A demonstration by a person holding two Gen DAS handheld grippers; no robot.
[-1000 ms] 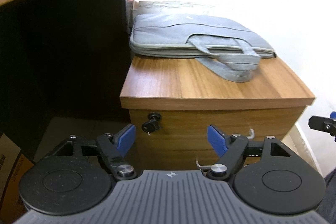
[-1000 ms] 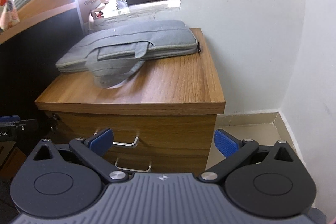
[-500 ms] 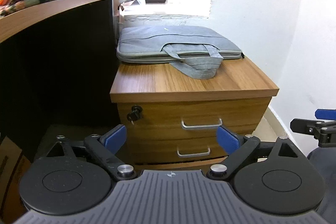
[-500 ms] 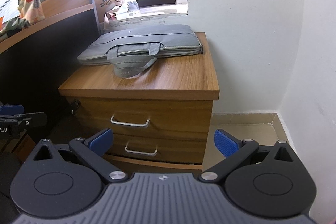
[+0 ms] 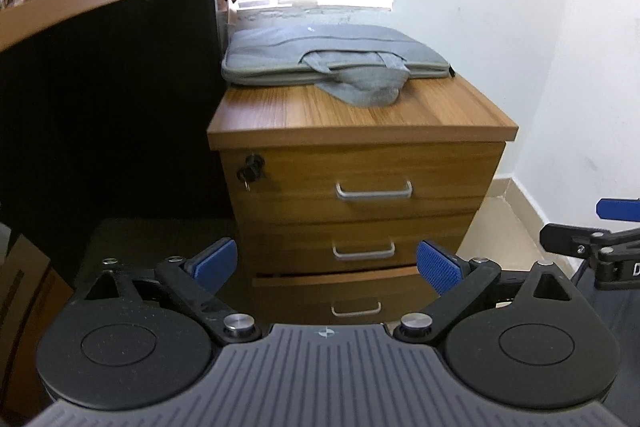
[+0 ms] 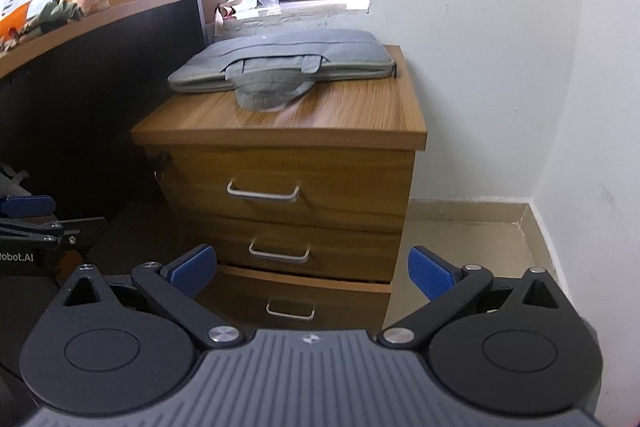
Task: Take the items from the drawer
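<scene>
- The left gripper point(image 5: 326, 263) stands wide apart with nothing between its blue pads; its jaws have just been opening. The right gripper point(image 6: 312, 269) is also spread wide and empty. Both hang in front of the cabinet, apart from it.
- The wooden drawer cabinet point(image 5: 360, 167) stands in the corner between the dark desk panel point(image 5: 100, 127) and the white wall point(image 6: 500, 67). On its top lies a grey laptop bag point(image 5: 332, 61).
- It has three drawers. The top drawer point(image 6: 288, 183) and the middle drawer point(image 6: 288, 247) look fully shut; the bottom drawer point(image 6: 296, 303) seems to stand out a little at its upper edge.
- Each drawer has a metal handle; a key point(image 5: 250, 169) sits in the lock at the upper left of the front.
- No items are visible, as they are hidden inside. I judge the step is the approach, before any drawer is pulled.
- The next move calls for bringing one gripper to a handle, closing on the bar, and pulling straight outward.
</scene>
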